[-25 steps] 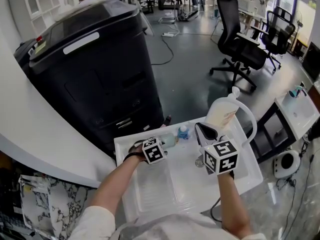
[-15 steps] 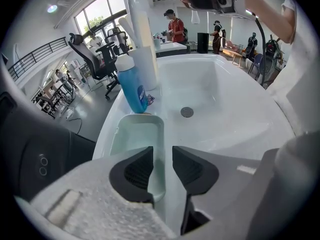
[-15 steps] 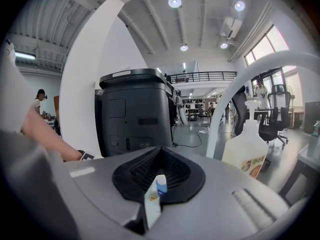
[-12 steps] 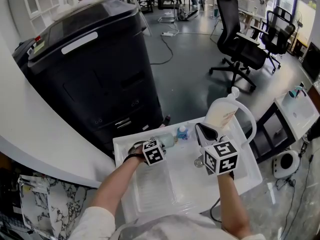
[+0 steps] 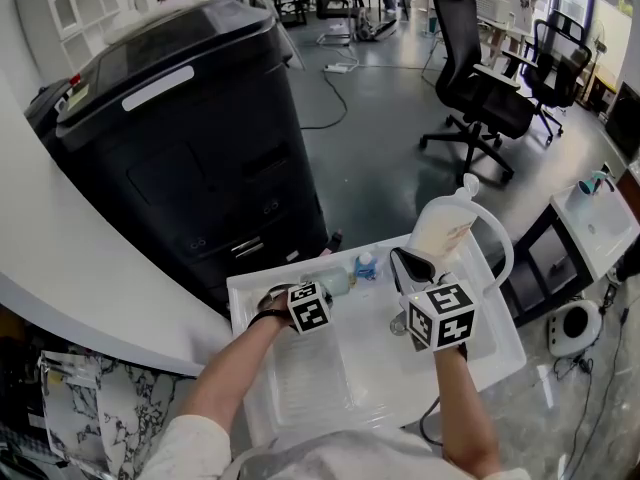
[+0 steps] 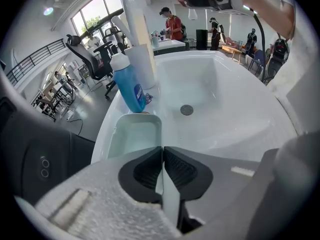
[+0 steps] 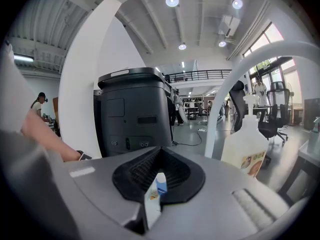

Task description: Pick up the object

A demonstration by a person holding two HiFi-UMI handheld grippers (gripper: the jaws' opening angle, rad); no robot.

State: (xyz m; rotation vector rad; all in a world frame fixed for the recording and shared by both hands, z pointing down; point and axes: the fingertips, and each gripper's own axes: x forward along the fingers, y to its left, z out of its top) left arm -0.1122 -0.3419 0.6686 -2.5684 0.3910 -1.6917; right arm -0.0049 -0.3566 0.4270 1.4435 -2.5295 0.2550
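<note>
A pale, shallow soap tray (image 6: 132,136) sits on the sink's left rim, and shows in the head view as a clear tray (image 5: 338,282). My left gripper (image 6: 162,156) is closing, its pads pressed on the tray's thin near wall. From above, the left gripper (image 5: 322,290) lies at the basin's far left corner. My right gripper (image 5: 408,260) hovers over the basin, pointing away from me. In its own view the right gripper (image 7: 157,176) is shut on a small white bottle with a blue cap (image 7: 159,183).
A blue bottle (image 6: 129,86) and a tall white pump dispenser (image 5: 445,230) stand by the arched faucet (image 5: 497,230). The white sink (image 5: 300,378) has a drain (image 6: 186,110). A big black bin (image 5: 190,138) stands beyond it, and office chairs (image 5: 480,88) further off.
The left gripper's marker cube has slid very slightly toward me. The right gripper and the bottles have stayed put.
</note>
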